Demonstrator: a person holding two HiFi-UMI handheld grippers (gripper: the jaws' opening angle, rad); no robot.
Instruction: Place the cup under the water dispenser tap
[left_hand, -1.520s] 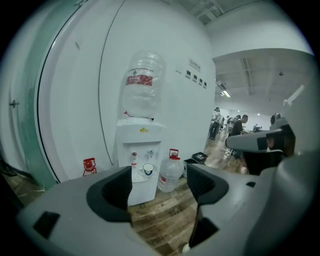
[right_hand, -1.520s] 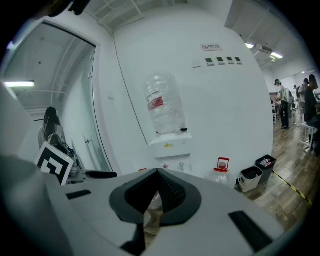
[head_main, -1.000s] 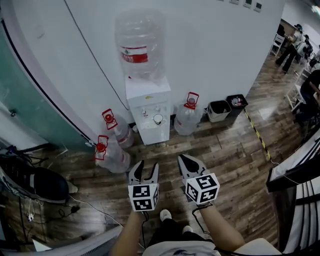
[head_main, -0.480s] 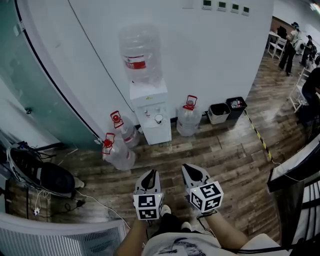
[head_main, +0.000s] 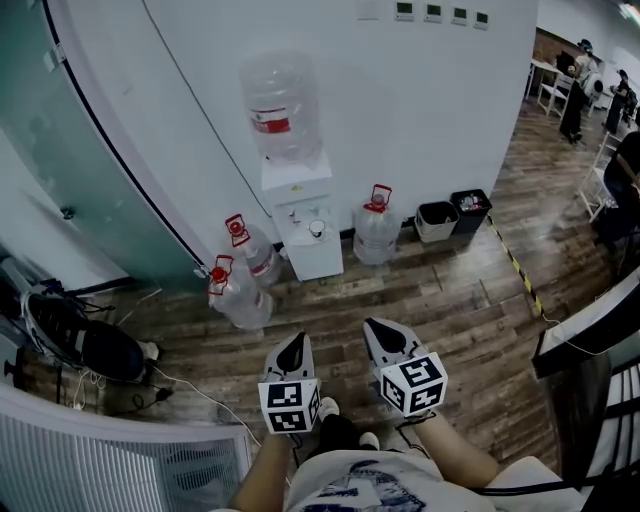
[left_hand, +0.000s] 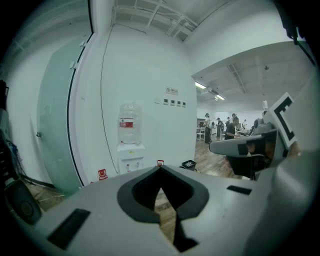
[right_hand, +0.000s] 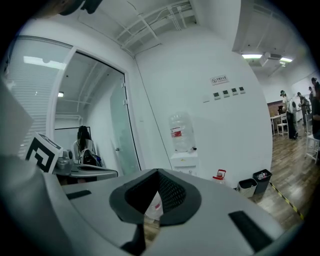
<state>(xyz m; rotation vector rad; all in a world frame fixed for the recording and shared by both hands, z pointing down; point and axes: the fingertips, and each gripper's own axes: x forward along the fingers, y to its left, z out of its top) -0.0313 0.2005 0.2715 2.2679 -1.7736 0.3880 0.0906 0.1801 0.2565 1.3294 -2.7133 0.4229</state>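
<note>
The white water dispenser (head_main: 305, 228) stands against the wall with a clear bottle (head_main: 281, 105) on top. A small white cup (head_main: 317, 229) sits in its recess below the taps. My left gripper (head_main: 294, 350) is shut and empty, well back from the dispenser over the wooden floor. Beside it my right gripper (head_main: 383, 334) is also shut and empty. The left gripper view shows the closed tips (left_hand: 160, 170) and the distant dispenser (left_hand: 131, 157). In the right gripper view the dispenser (right_hand: 184, 160) stands beyond the closed tips (right_hand: 157, 172).
Spare water jugs with red caps (head_main: 238, 292) (head_main: 375, 232) flank the dispenser. Two bins (head_main: 437, 220) stand to its right. A black bag (head_main: 88, 345) and cables lie at left by the glass wall. Yellow-black tape (head_main: 515, 265) crosses the floor. People (head_main: 580, 90) stand far right.
The left gripper's jaws went from open to shut with nothing in them. Both grippers and the view drew back from the dispenser, which looks smaller and farther now.
</note>
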